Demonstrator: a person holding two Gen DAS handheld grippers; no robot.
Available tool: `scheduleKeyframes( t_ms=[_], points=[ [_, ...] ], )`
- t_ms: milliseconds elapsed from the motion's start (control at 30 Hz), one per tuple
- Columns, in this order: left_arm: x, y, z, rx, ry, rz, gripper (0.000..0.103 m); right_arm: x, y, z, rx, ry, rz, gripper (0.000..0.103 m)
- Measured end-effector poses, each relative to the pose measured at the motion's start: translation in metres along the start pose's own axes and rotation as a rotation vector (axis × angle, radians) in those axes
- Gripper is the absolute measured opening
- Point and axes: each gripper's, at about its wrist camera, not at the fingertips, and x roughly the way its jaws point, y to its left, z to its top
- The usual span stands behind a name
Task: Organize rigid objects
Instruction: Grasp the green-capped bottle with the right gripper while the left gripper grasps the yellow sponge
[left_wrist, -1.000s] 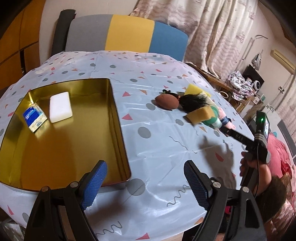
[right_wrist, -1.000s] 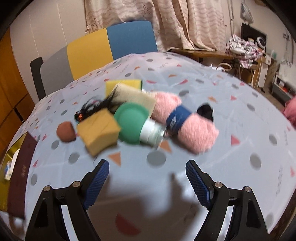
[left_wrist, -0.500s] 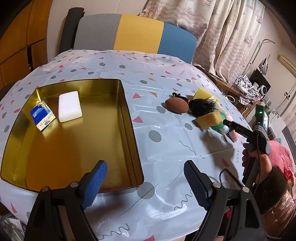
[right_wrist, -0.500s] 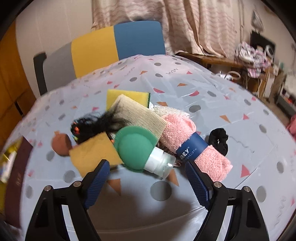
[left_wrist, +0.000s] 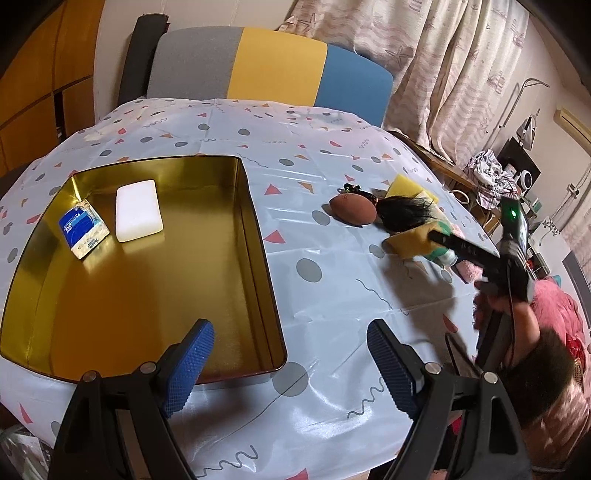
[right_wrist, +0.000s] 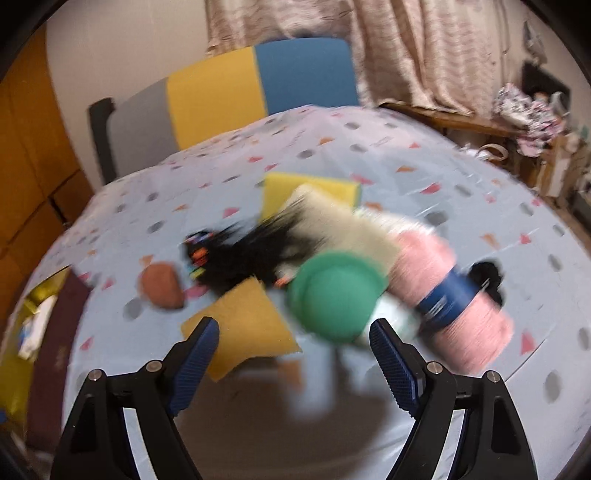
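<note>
A gold tin tray (left_wrist: 255, 221) on the left holds a white block (left_wrist: 138, 210) and a blue packet (left_wrist: 82, 227). My left gripper (left_wrist: 290, 365) is open and empty above the tray's near right corner. My right gripper (right_wrist: 295, 363) is open and empty, close in front of a pile: a green-capped bottle (right_wrist: 334, 295), an orange sponge (right_wrist: 245, 323), a black brush (right_wrist: 243, 254), a brown egg-shaped thing (right_wrist: 162, 284), a pink rolled towel (right_wrist: 454, 295) and a yellow sponge (right_wrist: 310, 188). The pile and the right gripper (left_wrist: 441, 238) also show in the left wrist view.
The table carries a light patterned cloth (left_wrist: 325, 295). A grey, yellow and blue chair (left_wrist: 266, 66) stands behind it. A black hair tie (right_wrist: 487, 273) lies right of the towel. Curtains and cluttered shelves stand at the far right. The right wrist view is blurred.
My right gripper has moved in closer to the pile, and the bottle now sits just ahead of its fingers. My left gripper has drifted a little; the tray contents are unmoved.
</note>
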Motion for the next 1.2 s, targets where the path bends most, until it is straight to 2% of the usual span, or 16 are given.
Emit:
scheduleKeyframes(
  t_ms=[133,200,300,467,567,667,833,900,967,1000,1100,1200],
  points=[
    [0.002,0.001,0.0,-0.005,0.005,-0.006,0.086,-0.02,0.023,-0.039,-0.065,0.048,0.143,0.084],
    [0.003,-0.001,0.0,-0.002,0.006,-0.01,0.086,-0.031,0.027,-0.055,-0.095,0.036,0.167,0.084],
    [0.004,-0.003,-0.001,0.007,0.009,-0.014,0.086,-0.045,0.013,-0.062,-0.065,-0.03,0.127,0.084],
    [0.003,-0.009,0.0,0.019,0.007,-0.016,0.086,-0.033,-0.036,-0.029,0.085,-0.063,-0.023,0.084],
    [0.001,-0.012,0.002,0.029,-0.001,-0.009,0.086,-0.012,-0.037,-0.007,0.011,-0.051,-0.091,0.084],
    [0.001,-0.014,0.004,0.034,-0.004,-0.001,0.086,0.013,-0.025,0.005,-0.105,-0.006,-0.099,0.08],
    [0.002,-0.019,0.008,0.045,-0.005,0.012,0.086,0.042,-0.01,0.007,-0.281,0.019,-0.156,0.08],
    [0.003,-0.022,0.009,0.05,-0.001,0.01,0.086,0.044,-0.017,0.01,-0.238,0.013,-0.129,0.079],
    [0.006,-0.027,0.01,0.06,0.004,0.007,0.086,0.046,-0.024,0.011,-0.194,0.013,-0.127,0.072],
    [0.007,-0.03,0.011,0.065,0.006,0.003,0.086,0.047,-0.028,0.011,-0.177,0.023,-0.117,0.065],
    [0.011,-0.041,0.015,0.093,0.006,-0.009,0.086,0.042,-0.039,0.011,-0.125,0.018,-0.067,0.058],
    [0.017,-0.056,0.02,0.127,0.003,-0.022,0.086,0.032,-0.045,0.002,-0.076,0.015,-0.044,0.057]
  ],
)
